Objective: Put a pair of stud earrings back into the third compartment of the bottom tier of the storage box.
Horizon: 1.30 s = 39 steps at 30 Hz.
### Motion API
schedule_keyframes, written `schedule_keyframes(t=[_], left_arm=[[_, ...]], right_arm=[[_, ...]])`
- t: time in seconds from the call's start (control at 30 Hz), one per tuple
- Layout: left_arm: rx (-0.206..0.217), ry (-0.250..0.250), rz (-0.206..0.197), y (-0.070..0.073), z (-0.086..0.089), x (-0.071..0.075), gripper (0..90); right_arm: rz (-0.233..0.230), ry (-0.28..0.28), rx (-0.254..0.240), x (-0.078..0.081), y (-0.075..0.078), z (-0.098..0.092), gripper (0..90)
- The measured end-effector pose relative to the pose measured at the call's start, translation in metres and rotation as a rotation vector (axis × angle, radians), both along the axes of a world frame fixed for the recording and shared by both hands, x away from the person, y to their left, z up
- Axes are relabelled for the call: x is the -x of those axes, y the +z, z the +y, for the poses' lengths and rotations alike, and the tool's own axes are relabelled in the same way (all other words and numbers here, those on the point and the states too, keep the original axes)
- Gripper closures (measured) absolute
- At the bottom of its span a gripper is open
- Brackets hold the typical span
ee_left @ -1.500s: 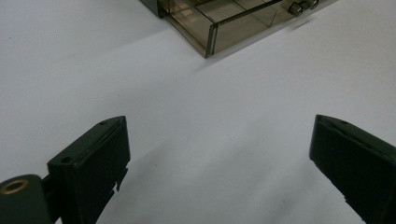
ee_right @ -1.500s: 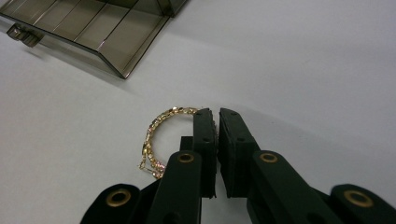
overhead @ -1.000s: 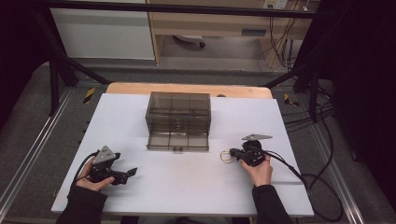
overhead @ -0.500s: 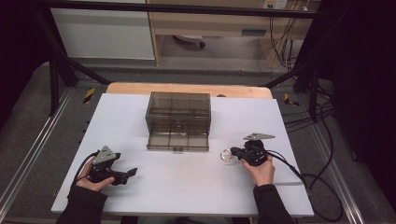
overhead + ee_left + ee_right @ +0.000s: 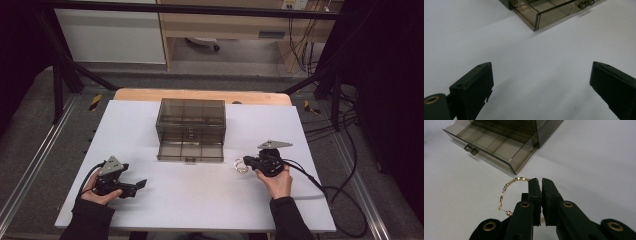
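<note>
Beaded gold bracelet, smoky plastic drawer

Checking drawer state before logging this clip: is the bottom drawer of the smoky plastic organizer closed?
No, the bottom drawer is pulled out of the organizer toward the person, its empty compartments open to view.

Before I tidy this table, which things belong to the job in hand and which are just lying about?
In the job:
- bracelet, pinched in the right gripper
- smoky drawer box, its bottom drawer pulled open

Lying about:
- left gripper, open over bare table
- cables on the floor
</note>
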<state>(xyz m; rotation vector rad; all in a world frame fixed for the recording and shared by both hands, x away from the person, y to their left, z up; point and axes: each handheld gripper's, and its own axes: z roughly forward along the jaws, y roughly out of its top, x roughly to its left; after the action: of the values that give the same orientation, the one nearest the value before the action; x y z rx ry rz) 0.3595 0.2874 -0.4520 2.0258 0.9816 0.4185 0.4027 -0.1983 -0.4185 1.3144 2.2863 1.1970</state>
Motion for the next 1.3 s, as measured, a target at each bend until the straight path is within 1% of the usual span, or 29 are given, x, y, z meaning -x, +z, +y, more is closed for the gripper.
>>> schedule_keyframes(t=[0.13,0.33,0.53,0.87,1.13,1.3], left_arm=[[0.000,0.000,0.000,0.000,0.000,0.000,5.1],[0.002,0.001,0.001,0.000,0.000,0.000,5.1],[0.002,0.001,0.002,-0.001,0.000,0.000,5.1],[0.003,-0.004,0.003,-0.001,-0.001,0.000,5.1],[0.005,-0.004,0.004,-0.001,-0.001,0.000,5.1],[0.006,-0.005,0.004,-0.001,-0.001,0.000,5.1]], right_arm=[[-0.006,0.015,-0.007,0.000,0.004,0.005,86.7],[-0.009,0.035,-0.005,-0.001,0.009,0.015,86.7],[-0.021,0.050,-0.004,-0.003,0.013,0.023,86.7],[-0.030,0.069,-0.007,-0.006,0.019,0.038,86.6],[-0.044,0.071,-0.013,-0.013,0.021,0.051,86.7],[-0.048,0.069,-0.006,-0.018,0.023,0.060,86.7]])
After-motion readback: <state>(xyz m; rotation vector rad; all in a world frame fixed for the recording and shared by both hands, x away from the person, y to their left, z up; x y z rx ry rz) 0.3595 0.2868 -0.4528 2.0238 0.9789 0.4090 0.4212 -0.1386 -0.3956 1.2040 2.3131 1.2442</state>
